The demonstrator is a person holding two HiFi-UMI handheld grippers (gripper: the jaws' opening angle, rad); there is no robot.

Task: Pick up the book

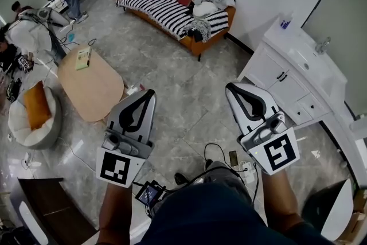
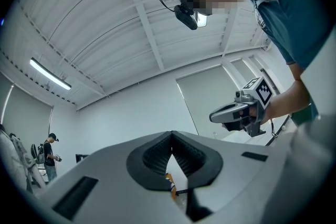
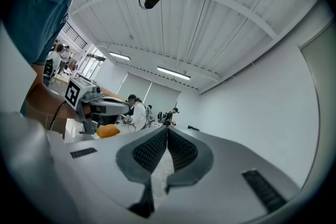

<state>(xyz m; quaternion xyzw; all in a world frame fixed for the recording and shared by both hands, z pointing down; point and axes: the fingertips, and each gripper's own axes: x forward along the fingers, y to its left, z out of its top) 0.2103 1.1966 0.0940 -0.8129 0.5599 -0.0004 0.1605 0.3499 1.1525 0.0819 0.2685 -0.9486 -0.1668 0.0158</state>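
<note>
Both your left gripper and right gripper ride level, jaws pressed together on nothing (a carrying pose), because what seems the book lies well off on the oval table.

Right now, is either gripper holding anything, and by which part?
Nothing is held: the left gripper and right gripper are both shut and empty; the book lies on the table.
</note>
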